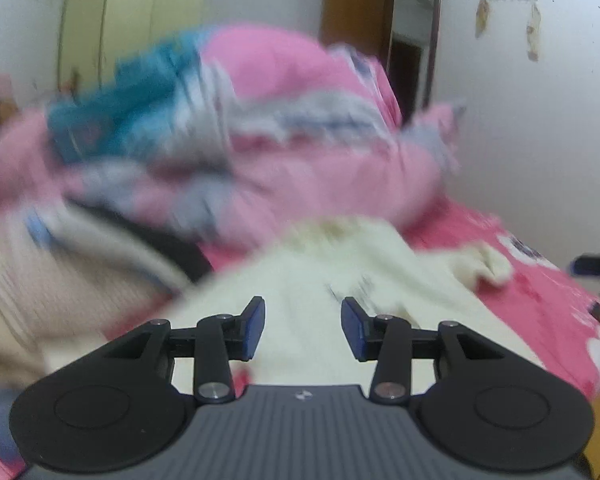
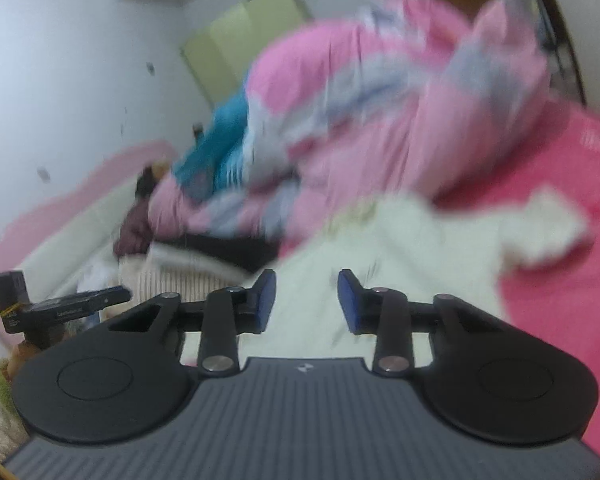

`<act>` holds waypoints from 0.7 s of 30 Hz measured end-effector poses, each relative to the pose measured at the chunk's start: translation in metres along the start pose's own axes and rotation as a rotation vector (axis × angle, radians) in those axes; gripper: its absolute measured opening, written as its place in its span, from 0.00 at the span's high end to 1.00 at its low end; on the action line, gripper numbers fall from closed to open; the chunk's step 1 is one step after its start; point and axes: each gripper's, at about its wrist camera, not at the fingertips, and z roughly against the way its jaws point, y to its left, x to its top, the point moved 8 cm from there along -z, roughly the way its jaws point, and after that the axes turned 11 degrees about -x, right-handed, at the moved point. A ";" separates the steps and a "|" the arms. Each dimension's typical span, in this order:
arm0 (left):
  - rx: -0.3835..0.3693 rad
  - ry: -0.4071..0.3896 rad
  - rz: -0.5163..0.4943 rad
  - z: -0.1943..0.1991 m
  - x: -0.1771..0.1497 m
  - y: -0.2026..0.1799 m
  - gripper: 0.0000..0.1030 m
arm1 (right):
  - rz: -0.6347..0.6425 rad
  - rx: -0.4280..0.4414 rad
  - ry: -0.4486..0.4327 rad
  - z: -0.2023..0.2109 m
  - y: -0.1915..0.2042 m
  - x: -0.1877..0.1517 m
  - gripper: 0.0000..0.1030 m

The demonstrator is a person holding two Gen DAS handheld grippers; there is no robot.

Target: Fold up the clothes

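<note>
Left wrist view: the left hand-held gripper [image 1: 303,330] is shown with its blue-padded jaws parted to a moderate gap, nothing being gripped between them. A cream-white fleecy garment [image 1: 340,276] is seen spread directly ahead of and beneath the fingers, on a bed covered by a bright pink sheet [image 1: 540,292]. Beyond the garment a heaped pink quilt [image 1: 300,128] with blue and grey patches is piled; the view is blurred. A beige ribbed garment [image 1: 32,280] lies ahead to the left.

Right wrist view: the right hand-held gripper [image 2: 307,300] is shown with its jaws moderately parted and empty. The same cream-white garment [image 2: 400,248] is seen just ahead of the fingertips, one sleeve [image 2: 552,224] extended to the right over the pink sheet [image 2: 560,320]. The quilt [image 2: 380,120] is heaped beyond it.
</note>
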 end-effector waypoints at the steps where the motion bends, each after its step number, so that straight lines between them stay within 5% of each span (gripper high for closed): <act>1: -0.021 0.030 0.029 -0.012 -0.017 -0.001 0.59 | -0.007 -0.002 0.038 -0.014 0.003 -0.019 0.73; 6: 0.023 0.117 0.178 -0.057 -0.071 0.025 0.67 | -0.007 -0.078 0.159 -0.099 0.009 -0.099 0.83; 9: -0.013 0.128 0.386 -0.059 -0.092 0.058 0.64 | -0.114 -0.045 0.222 -0.139 0.008 -0.123 0.83; 12: 0.000 0.095 0.477 -0.062 -0.098 0.087 0.50 | -0.166 -0.006 0.249 -0.166 0.013 -0.128 0.84; 15: -0.045 0.049 0.596 -0.079 -0.098 0.110 0.46 | -0.148 0.008 0.247 -0.187 0.020 -0.124 0.84; 21: -0.132 -0.085 0.961 -0.128 -0.104 0.155 0.34 | -0.128 -0.011 0.174 -0.222 0.009 -0.123 0.88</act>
